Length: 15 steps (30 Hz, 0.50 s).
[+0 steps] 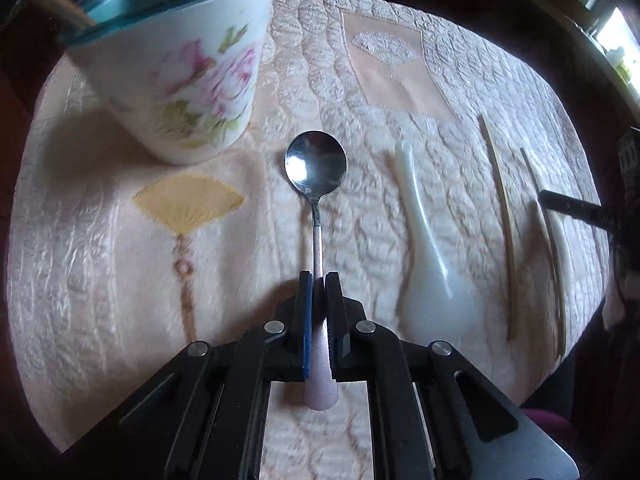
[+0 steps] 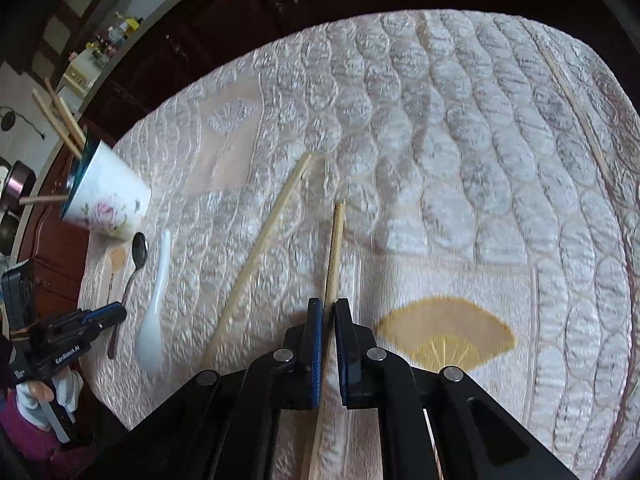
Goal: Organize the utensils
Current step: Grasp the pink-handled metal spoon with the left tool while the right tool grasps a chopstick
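Note:
My left gripper (image 1: pixel 319 280) is shut on the pale handle of a metal spoon (image 1: pixel 315 164), whose bowl points away toward a white flowered cup (image 1: pixel 188 92) with a blue glass rim. In the right wrist view, my right gripper (image 2: pixel 329 306) is shut on a wooden chopstick (image 2: pixel 335 248) that sticks out forward between the pads. A second chopstick (image 2: pixel 260 248) lies on the cloth just left of it. A white ceramic spoon (image 2: pixel 154 312) lies between that chopstick and the metal spoon (image 2: pixel 138 252). Several chopsticks (image 2: pixel 60 120) stand in the cup (image 2: pixel 108 200).
A quilted pale pink cloth (image 2: pixel 440 120) with yellow fan patterns covers the table. Another chopstick (image 2: pixel 576 108) lies alone at the far right. Dark wooden cabinets (image 2: pixel 240 20) run behind the table. A person's sleeve (image 2: pixel 36 432) shows below the left gripper (image 2: pixel 116 312).

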Motion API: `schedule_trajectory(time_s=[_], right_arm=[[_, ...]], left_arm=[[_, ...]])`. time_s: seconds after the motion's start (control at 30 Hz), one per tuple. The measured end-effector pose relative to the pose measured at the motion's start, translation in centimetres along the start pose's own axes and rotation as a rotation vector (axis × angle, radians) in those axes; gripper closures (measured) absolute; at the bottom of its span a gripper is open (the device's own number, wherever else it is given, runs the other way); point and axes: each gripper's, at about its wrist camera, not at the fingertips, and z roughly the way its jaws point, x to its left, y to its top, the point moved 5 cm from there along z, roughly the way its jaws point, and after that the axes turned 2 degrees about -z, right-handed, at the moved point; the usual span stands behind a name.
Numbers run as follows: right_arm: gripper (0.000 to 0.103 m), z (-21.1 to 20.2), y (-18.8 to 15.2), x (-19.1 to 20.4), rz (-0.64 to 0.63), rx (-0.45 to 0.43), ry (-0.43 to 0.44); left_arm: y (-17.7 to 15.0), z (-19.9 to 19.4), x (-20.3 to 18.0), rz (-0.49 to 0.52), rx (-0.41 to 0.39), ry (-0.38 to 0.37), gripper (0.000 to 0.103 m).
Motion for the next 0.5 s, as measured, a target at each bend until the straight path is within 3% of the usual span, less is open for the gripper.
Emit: schedule_trajectory(time_s=[0.17,0.3,0.5], right_arm=[[0.093,-0.3,-0.5,-0.7,0.011,0.001,-0.035],[0.080,-0.2,0.0,-0.2,0.003,0.002,-0.039],[0.080,0.7,0.5,0.2,0.002,0.010,-0.058]], left_arm=[[-2.4,-0.7,1.6,-0.022,0.035,-0.009,0.098],[-3.3,-1.5,2.2,-0.037,0.035,-0.015,0.098],[-4.3,-1.9,2.5,-0.032,0.041,-0.014,0.098]])
